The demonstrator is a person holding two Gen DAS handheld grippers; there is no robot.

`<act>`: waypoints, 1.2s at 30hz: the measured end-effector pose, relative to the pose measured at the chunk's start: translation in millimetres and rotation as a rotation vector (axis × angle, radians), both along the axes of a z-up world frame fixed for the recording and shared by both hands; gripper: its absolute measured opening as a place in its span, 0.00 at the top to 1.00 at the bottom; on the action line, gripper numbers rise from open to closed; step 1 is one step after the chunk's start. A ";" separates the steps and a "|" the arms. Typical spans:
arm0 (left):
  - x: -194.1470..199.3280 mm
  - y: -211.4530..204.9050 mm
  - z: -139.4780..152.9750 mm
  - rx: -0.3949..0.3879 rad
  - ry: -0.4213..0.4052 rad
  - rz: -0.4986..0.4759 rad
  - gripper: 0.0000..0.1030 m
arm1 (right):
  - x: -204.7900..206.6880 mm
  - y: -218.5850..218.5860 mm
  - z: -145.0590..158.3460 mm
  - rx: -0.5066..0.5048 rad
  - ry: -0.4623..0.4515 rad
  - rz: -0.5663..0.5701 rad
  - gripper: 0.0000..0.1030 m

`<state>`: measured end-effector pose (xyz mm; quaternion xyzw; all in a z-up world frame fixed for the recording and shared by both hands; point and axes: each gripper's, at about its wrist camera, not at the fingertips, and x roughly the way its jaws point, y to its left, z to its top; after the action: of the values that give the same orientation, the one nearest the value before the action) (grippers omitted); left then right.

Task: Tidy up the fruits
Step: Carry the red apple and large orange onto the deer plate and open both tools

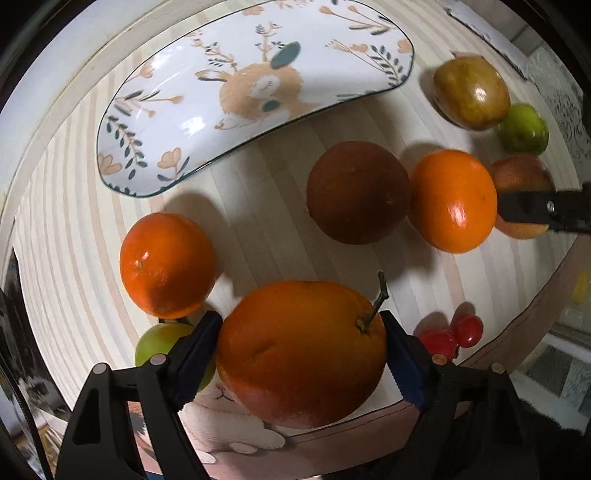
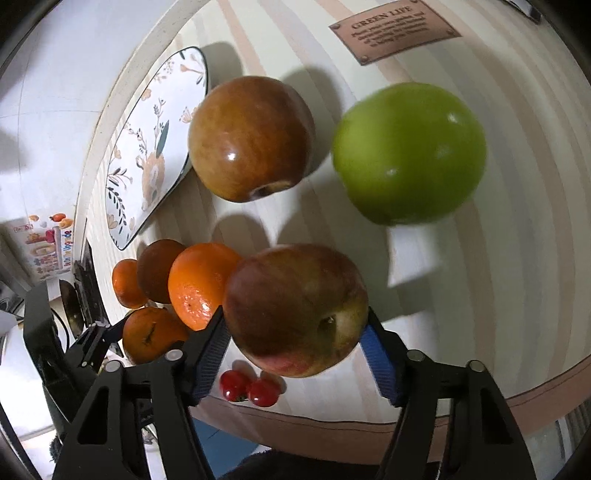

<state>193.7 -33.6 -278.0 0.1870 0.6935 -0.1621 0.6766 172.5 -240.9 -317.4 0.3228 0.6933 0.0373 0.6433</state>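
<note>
My left gripper [image 1: 301,354] points straight down over the near edge of the desk [image 1: 258,192], and a large stemmed orange [image 1: 301,354] sits between its blue pads; the right pad touches the peel by the stem, the left pad lies against the other flank, so I read it as gripped. My right gripper [image 2: 295,328] holds a red-and-yellow apple [image 2: 295,310], with both pads pressed on its sides, above the striped desk near the near edge.

Around the stemmed orange, a smaller orange [image 1: 168,266] lies just beside a green fruit [image 1: 162,343] that is partly hidden behind my left pad. A dark brownish orange [image 1: 358,192] touches a bright orange [image 1: 453,201] towards the middle. Two small red fruits [image 1: 452,334] sit close together near the near edge.

The flowered plate [image 1: 255,92] rests toward the far left corner, with nothing on it. A brownish-red apple [image 2: 251,138] lies just beside the plate's rim, and a green apple [image 2: 408,153] lies near it, apart. A brown label [image 2: 395,31] marked "GREEN LIFE" is on the desk cover towards the far edge.
</note>
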 end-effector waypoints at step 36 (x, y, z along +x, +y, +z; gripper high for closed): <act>44.7 49.1 92.2 -0.230 -0.014 0.182 0.20 | 18.2 -3.1 69.1 -0.102 -0.228 0.021 0.33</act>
<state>238.4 15.5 -185.8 0.0456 0.6796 -0.1769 0.7105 190.6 -244.0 -248.4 0.2760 0.6200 0.0452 0.7330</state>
